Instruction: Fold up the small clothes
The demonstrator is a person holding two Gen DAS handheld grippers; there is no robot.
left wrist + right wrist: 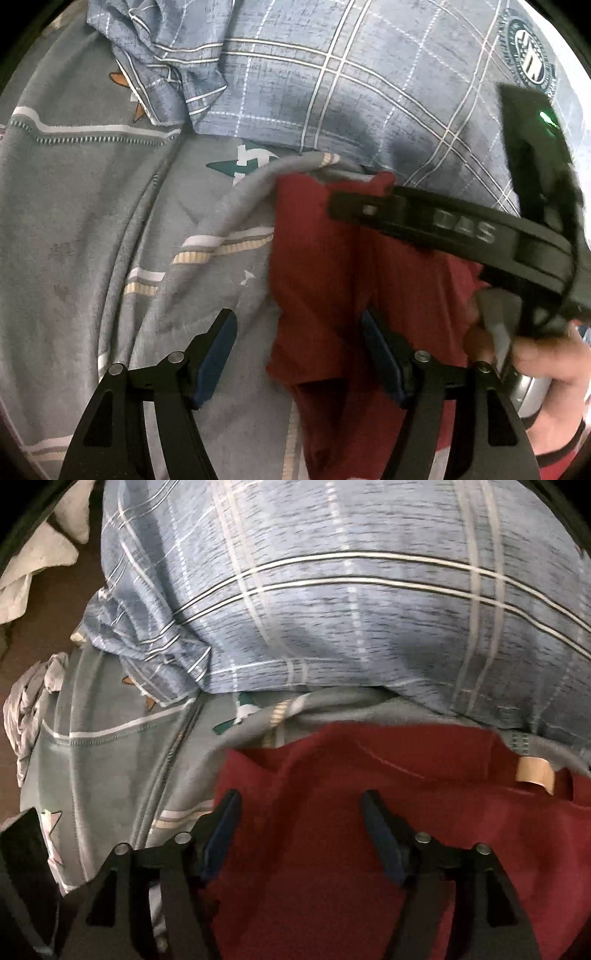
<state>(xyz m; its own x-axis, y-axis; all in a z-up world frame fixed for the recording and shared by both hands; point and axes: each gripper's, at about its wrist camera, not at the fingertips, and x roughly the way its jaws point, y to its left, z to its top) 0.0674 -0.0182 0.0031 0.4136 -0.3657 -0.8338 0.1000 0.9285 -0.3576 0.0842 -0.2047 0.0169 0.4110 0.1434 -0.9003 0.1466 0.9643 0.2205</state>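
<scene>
A dark red garment (321,266) lies on a grey patterned bedsheet (81,206). My left gripper (297,328) is open just above its left edge, one finger over the sheet, the other over the red cloth. My right gripper's black body (461,229) crosses the right side of the left wrist view, held by a hand (546,365); its fingertips are hidden there. In the right wrist view my right gripper (301,808) is open and empty over the red garment (369,794), which has a beige tag (535,771) near its far edge.
A blue plaid pillow or duvet (332,74) lies beyond the garment, also in the right wrist view (332,590). A grey raised fold of sheet (251,188) runs by the garment's far left corner. White and grey crumpled cloths (33,565) lie at the left on a brown surface.
</scene>
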